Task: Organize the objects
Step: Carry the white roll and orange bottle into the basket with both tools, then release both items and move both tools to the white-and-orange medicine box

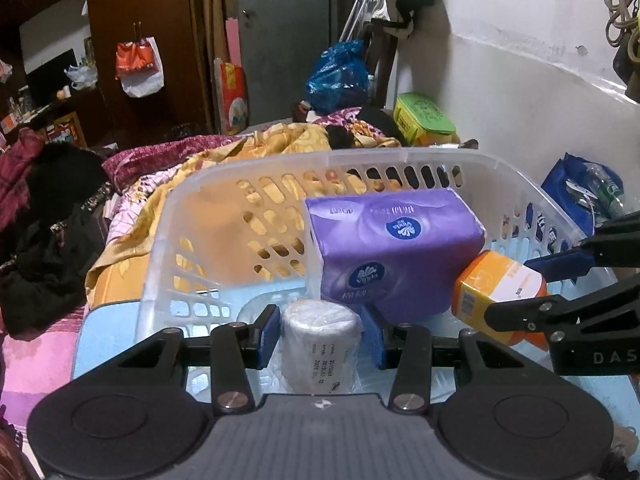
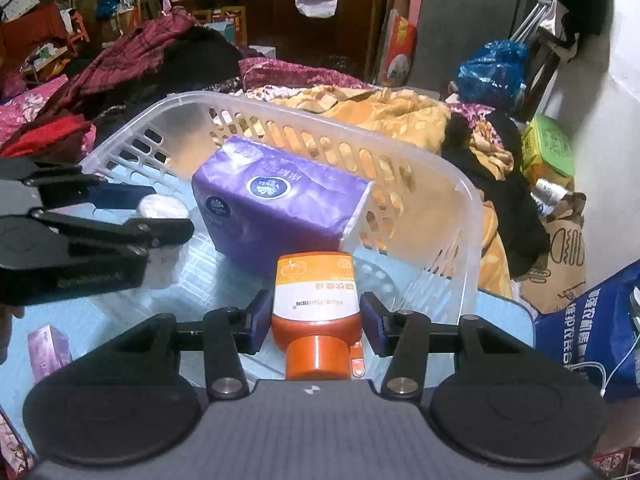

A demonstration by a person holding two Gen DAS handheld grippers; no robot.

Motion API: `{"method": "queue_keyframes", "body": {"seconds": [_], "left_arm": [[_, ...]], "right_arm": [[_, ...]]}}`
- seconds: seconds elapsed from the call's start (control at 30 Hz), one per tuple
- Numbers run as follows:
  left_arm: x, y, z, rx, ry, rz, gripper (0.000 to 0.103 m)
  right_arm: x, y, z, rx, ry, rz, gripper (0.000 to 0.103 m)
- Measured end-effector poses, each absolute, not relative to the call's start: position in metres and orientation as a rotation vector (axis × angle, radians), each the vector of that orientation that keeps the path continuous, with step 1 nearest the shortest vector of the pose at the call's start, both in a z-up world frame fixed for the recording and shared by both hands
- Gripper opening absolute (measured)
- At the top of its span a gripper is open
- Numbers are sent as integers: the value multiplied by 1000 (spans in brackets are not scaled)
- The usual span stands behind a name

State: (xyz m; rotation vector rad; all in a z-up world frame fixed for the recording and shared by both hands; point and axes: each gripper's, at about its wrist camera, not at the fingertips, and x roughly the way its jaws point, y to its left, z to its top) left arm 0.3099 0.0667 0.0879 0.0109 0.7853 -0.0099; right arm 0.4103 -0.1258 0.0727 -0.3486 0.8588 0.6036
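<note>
A: Left gripper (image 1: 322,334) fingers are clamping the white roll (image 1: 318,346); right gripper (image 2: 316,320) fingers are clamping the orange bottle (image 2: 316,312), both inside the basket (image 1: 280,160) beside the purple tissue pack (image 1: 392,248).

B: Advising lowering each to the basket floor before releasing. Only the right view is showing a small purple box (image 2: 48,350) on the worktop (image 2: 24,320).

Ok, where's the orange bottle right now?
In the right wrist view the orange bottle sits between the right tool's pads, cap toward the camera, over the basket, just in front of the purple tissue pack.
</note>
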Motion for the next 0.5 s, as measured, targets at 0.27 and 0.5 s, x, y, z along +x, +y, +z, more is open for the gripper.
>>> {"method": "queue_keyframes", "body": {"seconds": [0.27, 0.5], "left_arm": [[305, 64, 90, 15, 757, -40, 63], [234, 66, 128, 24, 507, -5, 79]], "right_arm": [[431, -132, 71, -297, 930, 611, 67], [403, -147, 92, -276, 794, 637, 88]]}}
